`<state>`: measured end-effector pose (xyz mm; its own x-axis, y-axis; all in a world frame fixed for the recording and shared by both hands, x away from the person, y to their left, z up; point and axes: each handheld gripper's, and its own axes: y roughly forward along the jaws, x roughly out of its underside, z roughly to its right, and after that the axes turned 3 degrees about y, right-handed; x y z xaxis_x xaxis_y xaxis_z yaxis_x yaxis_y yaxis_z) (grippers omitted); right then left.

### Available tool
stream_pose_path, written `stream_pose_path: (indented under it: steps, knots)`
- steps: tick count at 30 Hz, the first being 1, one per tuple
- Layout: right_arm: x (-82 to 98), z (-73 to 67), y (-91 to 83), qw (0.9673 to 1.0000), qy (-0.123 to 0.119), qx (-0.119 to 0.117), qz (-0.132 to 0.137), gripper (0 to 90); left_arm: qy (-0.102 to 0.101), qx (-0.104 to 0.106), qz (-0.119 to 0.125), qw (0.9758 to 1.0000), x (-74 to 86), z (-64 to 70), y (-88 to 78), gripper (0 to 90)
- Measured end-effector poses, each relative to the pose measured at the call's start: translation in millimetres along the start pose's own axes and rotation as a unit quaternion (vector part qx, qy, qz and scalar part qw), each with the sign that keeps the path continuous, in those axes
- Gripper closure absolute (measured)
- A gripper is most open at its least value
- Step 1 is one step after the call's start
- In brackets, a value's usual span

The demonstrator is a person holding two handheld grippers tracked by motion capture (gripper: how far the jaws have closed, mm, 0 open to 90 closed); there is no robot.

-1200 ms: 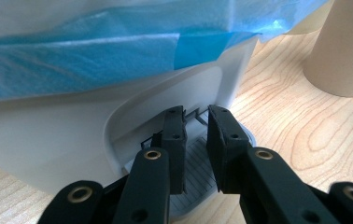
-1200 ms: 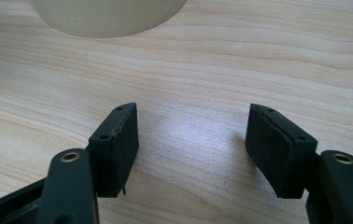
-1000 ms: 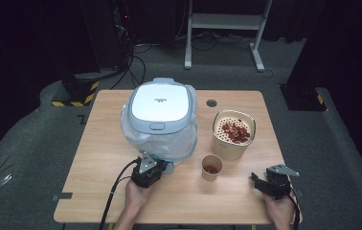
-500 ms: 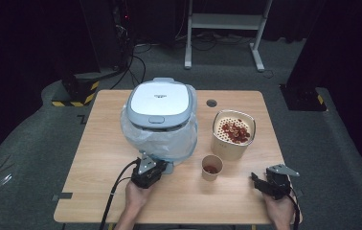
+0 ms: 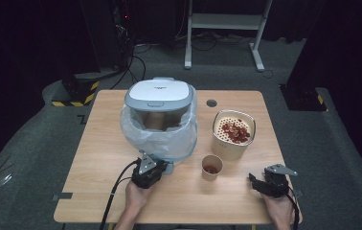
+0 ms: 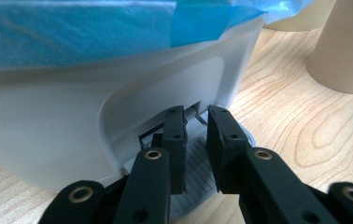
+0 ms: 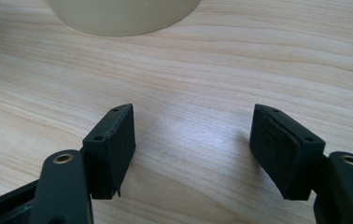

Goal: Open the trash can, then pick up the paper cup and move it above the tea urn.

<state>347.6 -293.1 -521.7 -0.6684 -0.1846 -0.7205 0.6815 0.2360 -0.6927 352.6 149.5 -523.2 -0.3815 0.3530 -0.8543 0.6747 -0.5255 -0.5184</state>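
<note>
Left gripper (image 6: pixel 195 140) nearly closed at bin (image 5: pixel 159 122) base, right gripper (image 7: pixel 193 154) spread

Left gripper (image 6: pixel 195 140) jaws near-closed; right gripper (image 7: pixel 193 154) jaws wide.

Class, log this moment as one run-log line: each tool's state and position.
left tool: nearly shut, at bin pedal | right tool: open, above bare table

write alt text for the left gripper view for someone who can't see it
The left gripper, its two black jaws nearly closed, presses down on the grey foot pedal at the base of a white bin lined with a blue bag. Beige containers stand on the wooden table at right.
</note>
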Motion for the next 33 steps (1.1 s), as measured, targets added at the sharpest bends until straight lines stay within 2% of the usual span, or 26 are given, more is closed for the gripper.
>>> stream_pose_path:
  steps: [10,11,14,16,26,33]
  knots:
    - [-1.3,-15.4,-3.6,0.999,-0.007,-0.04,0.018,25.6,-0.001,-0.005,0.0,1.0,0.0,1.3,0.3,77.5]
    - [-1.5,-18.5,-4.4,0.9983,-0.012,-0.052,0.023,23.9,-0.002,-0.004,0.0,1.0,0.1,1.8,0.5,77.5]
    - [-1.7,-23.7,-4.2,0.9973,-0.016,-0.068,0.026,22.9,-0.004,-0.002,-0.001,1.0,0.0,1.3,0.5,77.5]
    - [-2.0,-27.7,-3.1,0.9967,-0.026,-0.072,0.027,22.5,-0.007,-0.005,-0.003,1.0,0.0,0.3,0.2,77.2]
    - [-1.1,-46.7,-2.6,0.9934,-0.045,-0.103,0.025,20.9,-0.005,-0.007,-0.002,1.0,0.0,1.9,0.7,76.6]
    - [-1.9,-62.2,-2.5,0.9894,-0.066,-0.126,0.031,20.3,-0.006,-0.005,-0.003,1.0,0.0,1.6,0.6,76.6]
